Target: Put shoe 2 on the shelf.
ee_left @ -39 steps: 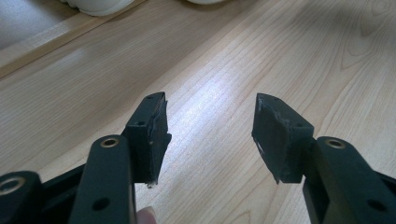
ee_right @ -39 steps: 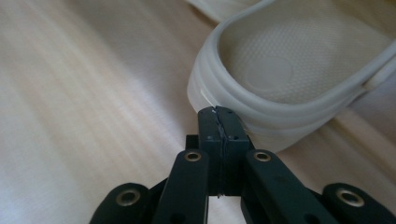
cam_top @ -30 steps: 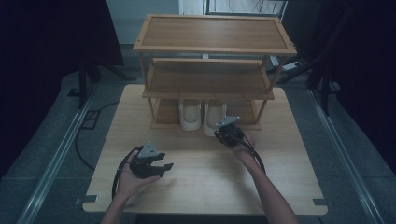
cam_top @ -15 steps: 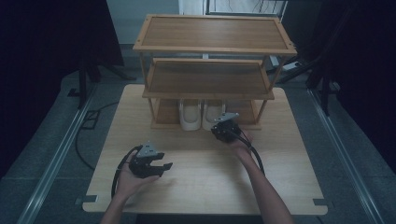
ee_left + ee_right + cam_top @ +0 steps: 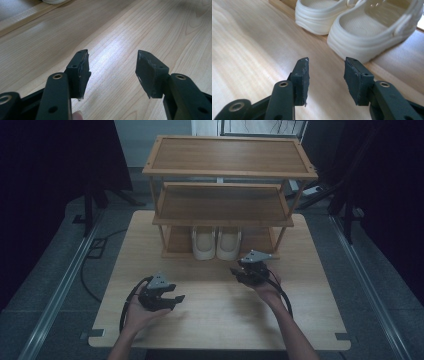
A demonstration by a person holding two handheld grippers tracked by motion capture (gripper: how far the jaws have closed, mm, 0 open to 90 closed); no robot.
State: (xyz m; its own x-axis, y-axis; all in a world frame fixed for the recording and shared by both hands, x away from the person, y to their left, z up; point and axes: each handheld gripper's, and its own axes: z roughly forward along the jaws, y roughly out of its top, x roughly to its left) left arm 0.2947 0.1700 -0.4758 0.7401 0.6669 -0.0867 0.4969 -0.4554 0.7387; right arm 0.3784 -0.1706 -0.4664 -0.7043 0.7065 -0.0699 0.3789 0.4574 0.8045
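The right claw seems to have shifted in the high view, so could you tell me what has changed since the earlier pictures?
The right claw has drawn back from the pair of white clogs on the rack's bottom shelf toward the person. Its jaws have just been opening and nothing is between them; the clogs now sit free. The left claw, open and empty, the clogs and the rack stayed put.

Lab-like recording bay; black curtains (image 5: 60,165); floor rails (image 5: 55,305)
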